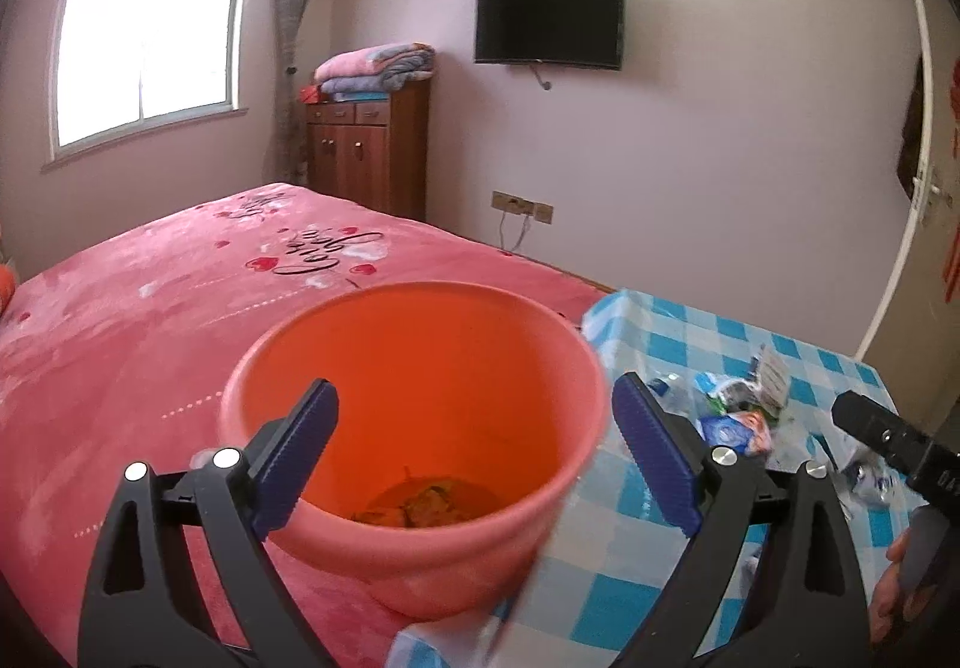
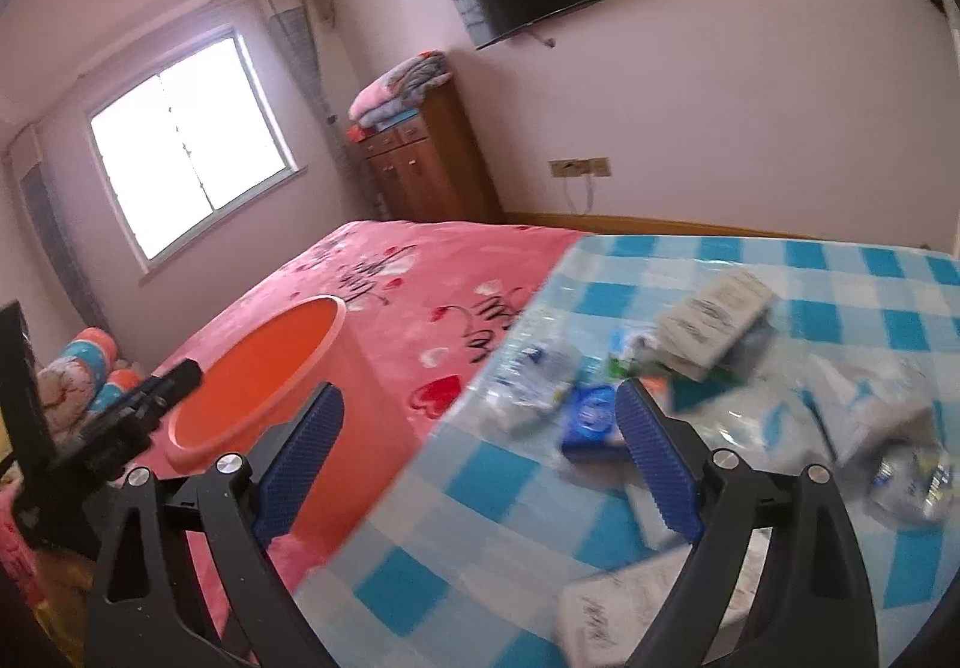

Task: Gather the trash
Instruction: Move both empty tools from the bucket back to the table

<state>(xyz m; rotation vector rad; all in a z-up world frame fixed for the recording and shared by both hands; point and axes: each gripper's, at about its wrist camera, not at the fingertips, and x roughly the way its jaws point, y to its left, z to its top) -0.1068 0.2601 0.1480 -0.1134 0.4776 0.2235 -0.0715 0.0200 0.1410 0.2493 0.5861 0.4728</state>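
Note:
An orange plastic bin (image 1: 420, 428) stands between the pink bed and the checked table; brown scraps (image 1: 429, 506) lie at its bottom. My left gripper (image 1: 474, 452) is open right above the bin's mouth, empty. The bin also shows in the right wrist view (image 2: 258, 368) at the left. Trash lies on the blue-checked tablecloth (image 2: 780, 260): a crushed clear bottle (image 2: 528, 380), a blue wrapper (image 2: 591, 419), a white carton (image 2: 714, 320) and white packets (image 2: 870, 416). My right gripper (image 2: 480, 458) is open and empty over the table's left edge, near the blue wrapper.
A pink bed (image 1: 150, 320) fills the left. A wooden cabinet (image 1: 366, 152) with folded blankets stands by the window. A wall TV (image 1: 549, 23) hangs behind. A door (image 1: 918, 176) is at the right. Another crushed bottle (image 2: 912, 482) lies at the table's right.

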